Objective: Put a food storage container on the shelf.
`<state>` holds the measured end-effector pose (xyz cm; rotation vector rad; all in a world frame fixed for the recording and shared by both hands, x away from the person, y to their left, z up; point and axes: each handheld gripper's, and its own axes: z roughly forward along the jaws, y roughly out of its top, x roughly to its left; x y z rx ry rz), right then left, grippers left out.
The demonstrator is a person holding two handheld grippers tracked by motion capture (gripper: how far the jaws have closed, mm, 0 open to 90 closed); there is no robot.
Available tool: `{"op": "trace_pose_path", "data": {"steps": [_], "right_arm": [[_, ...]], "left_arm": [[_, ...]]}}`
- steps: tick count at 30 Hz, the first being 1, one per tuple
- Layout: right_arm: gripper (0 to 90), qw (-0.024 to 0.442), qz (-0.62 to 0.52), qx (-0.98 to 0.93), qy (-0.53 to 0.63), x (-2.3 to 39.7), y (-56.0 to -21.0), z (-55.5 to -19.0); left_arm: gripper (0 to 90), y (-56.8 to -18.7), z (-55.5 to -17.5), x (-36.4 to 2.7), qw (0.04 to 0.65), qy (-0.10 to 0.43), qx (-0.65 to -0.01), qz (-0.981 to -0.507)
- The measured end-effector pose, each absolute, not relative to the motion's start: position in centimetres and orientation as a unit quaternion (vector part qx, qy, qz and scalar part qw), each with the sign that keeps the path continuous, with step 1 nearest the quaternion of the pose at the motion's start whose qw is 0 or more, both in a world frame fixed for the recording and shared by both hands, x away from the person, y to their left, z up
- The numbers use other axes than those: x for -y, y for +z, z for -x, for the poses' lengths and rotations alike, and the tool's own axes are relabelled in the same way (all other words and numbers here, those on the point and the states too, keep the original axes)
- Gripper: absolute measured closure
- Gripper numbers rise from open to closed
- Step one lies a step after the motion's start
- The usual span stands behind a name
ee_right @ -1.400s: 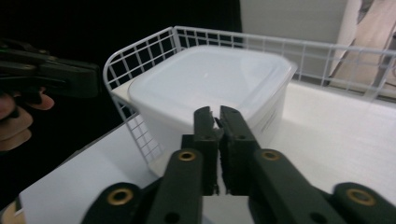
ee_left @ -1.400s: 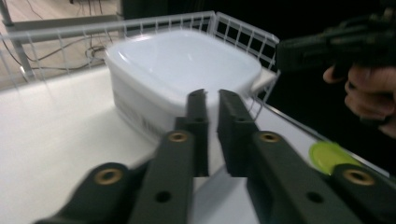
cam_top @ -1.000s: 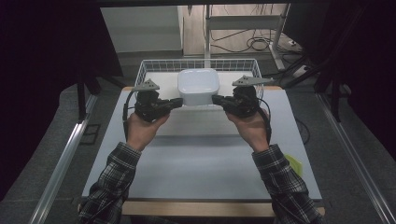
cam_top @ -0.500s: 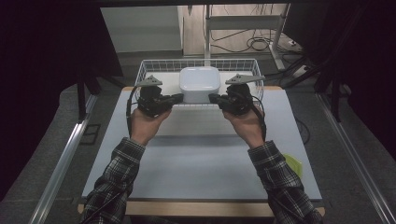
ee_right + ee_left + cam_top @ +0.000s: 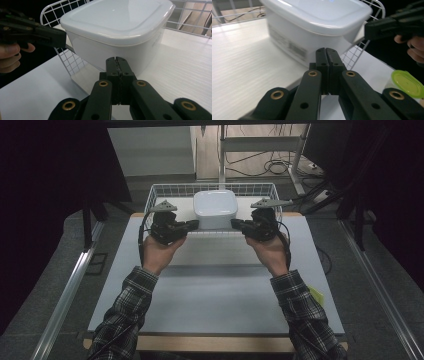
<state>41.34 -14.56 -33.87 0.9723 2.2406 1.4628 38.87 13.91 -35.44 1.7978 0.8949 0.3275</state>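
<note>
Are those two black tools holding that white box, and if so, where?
Neither tool grips it. The left tool and right tool are shut with nothing between their jaws. Their tips meet opposite sides of the box, low down, over the basket.

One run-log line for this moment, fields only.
left gripper: shut, beside box | right gripper: shut, opposite side | white lidded box: over wire basket | contact: unclear

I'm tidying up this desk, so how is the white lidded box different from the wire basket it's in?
The white box is solid-walled, closed by a smooth lid; the wire basket is open mesh with no top. The box is smaller, covering only the basket's middle. The box is flanked by two shut grippers. Both are white.
</note>
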Motion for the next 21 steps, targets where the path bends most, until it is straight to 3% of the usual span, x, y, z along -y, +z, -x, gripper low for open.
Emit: {"op": "trace_pose_path", "data": {"steps": [21], "right_arm": [[89.3, 0.15, -0.351, -0.776, 0.501, 14.6, -34.2, -42.9]], "left_arm": [[87.5, -35.6, -40.6, -13.4, 0.514, 0.146, -0.391, -0.749]]}}
